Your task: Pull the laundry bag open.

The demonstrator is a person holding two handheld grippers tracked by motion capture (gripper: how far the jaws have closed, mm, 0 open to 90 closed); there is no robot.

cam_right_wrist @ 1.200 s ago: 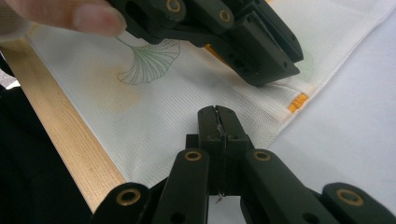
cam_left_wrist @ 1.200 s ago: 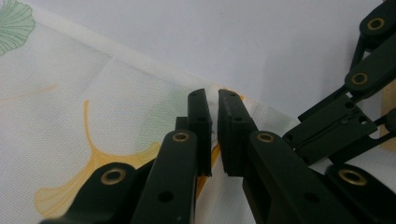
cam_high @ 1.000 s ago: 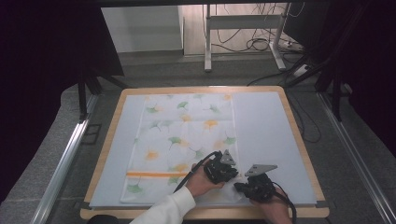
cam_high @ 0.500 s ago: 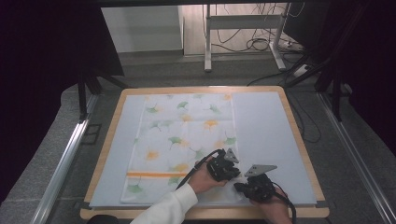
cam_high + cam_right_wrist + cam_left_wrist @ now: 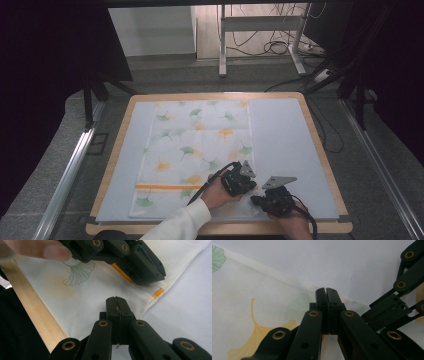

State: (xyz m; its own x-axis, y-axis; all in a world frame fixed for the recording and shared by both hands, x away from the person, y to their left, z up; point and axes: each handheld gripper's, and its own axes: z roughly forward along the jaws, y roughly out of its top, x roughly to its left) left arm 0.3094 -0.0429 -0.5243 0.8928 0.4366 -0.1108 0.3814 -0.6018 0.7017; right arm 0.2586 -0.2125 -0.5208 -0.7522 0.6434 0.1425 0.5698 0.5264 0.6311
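High view: a cloth (image 5: pixel 197 155) printed with green and orange ginkgo leaves lies flat on the pale blue mat of the surface (image 5: pixel 290 140), which has a wooden rim. The cloth covers the left and middle part of the mat, and an orange stripe runs across the cloth near its front edge. Both tools sit at the cloth's front right corner. The left tool (image 5: pixel 239 181) rests on the cloth just inside its right edge, held by a hand in a white sleeve (image 5: pixel 182 225). The right tool (image 5: pixel 272 199) is just beside it, off the cloth's corner toward the front rim, with a grey three-cornered plate on top.

In the left gripper view, the left tool (image 5: pixel 326 293) has its jaws pressed together, tips pointing at the cloth's hemmed edge where cloth meets mat. Whether any fabric sits between the jaws cannot be told.

In the right gripper view, the right tool (image 5: pixel 116 303) also has its jaws pressed together, tips lying over the cloth close to its corner; a small orange tag (image 5: pixel 158 293) is sewn into the hem just beyond. The other tool lies on the cloth farther off, a fingertip (image 5: pixel 53 252) beside it.
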